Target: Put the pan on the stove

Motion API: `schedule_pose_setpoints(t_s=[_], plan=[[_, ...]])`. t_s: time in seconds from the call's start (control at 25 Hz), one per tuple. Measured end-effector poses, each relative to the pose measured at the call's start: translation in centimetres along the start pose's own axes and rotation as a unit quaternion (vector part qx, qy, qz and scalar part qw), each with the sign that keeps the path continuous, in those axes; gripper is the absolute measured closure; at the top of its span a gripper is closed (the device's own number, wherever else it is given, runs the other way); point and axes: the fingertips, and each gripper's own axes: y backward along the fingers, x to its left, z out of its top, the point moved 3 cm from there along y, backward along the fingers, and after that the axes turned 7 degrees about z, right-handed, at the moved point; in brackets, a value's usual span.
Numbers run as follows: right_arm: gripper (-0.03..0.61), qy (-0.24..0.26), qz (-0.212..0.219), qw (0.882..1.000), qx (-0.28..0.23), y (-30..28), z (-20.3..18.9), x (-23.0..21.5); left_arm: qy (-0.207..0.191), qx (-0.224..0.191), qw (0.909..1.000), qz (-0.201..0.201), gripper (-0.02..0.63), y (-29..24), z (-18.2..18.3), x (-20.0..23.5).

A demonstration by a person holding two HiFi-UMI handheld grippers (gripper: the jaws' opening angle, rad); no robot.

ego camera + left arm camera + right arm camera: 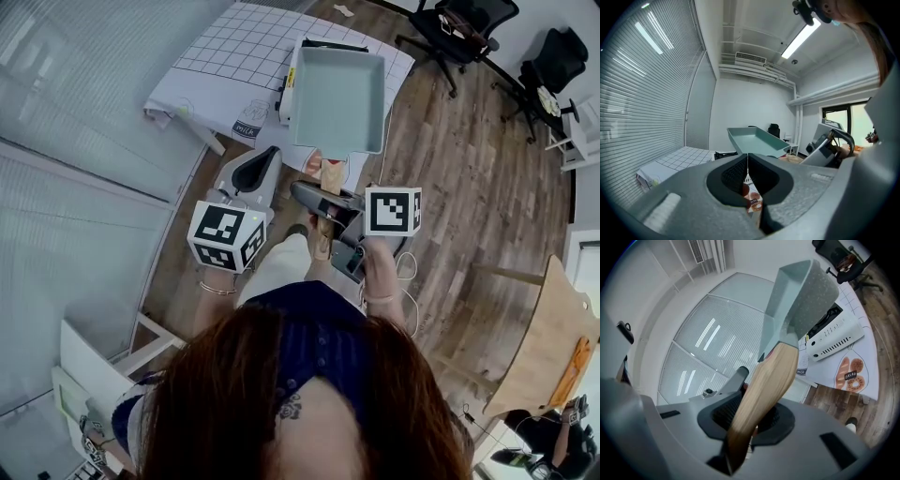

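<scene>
Now the right gripper (750, 413) is clamping the square pan (339, 98) by its wooden handle (766, 385), aloft over the white stove (834, 345).
The left gripper (747, 161) is hanging clenched and empty; gripped only at the handle's end, the pan may be twisting loose.

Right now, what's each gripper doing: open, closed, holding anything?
Left gripper: closed, jaws together, nothing between them.
Right gripper: closed on the pan handle, carrying the pan.
</scene>
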Motion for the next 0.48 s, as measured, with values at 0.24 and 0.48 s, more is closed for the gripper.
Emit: schedule_pose_setpoints(t_s=[0.24,0.48], plan=[[0.491,0.001,0.003,1.0,-0.003,-0.5,1.8,-1.1,0.003,0.005,1.0,0.0,0.598,-1.9,0.0,1.0],[0.489,-0.011,-0.005,1.0,-0.004,-1.2,3.0,-2.5,0.005,0.009,0.9999,0.001,0.598,-3.4,-0.1,2.2]])
